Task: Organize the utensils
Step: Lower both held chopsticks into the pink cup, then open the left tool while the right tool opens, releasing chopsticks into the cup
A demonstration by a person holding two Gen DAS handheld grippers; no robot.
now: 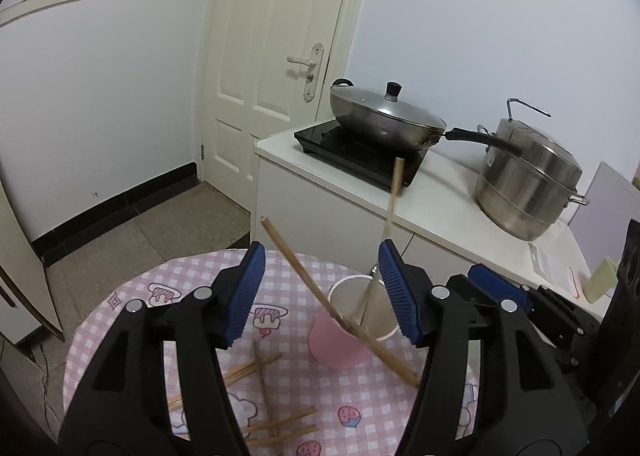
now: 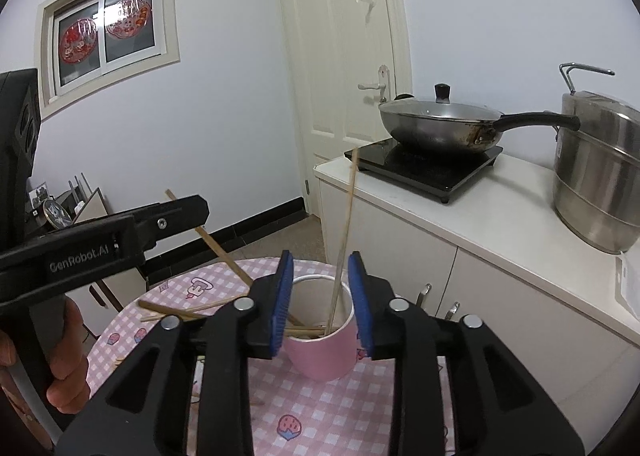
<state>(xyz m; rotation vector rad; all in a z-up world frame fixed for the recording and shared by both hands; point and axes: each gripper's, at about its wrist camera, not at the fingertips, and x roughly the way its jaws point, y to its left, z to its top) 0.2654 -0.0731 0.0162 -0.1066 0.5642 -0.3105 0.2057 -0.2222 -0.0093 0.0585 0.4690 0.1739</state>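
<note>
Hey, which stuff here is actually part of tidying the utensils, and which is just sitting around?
Part of the job:
- pink cup
- chopsticks standing in it
- loose chopsticks on the table
- left gripper and right gripper, both open

Just sitting around:
- wok
- induction hob
- steel steamer pot

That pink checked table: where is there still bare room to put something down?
Bare cloth lies in front of the pink cup, toward the near table edge, and behind the cup. Left of the cup is crowded with loose chopsticks. The white counter has room beside the cooktop.
</note>
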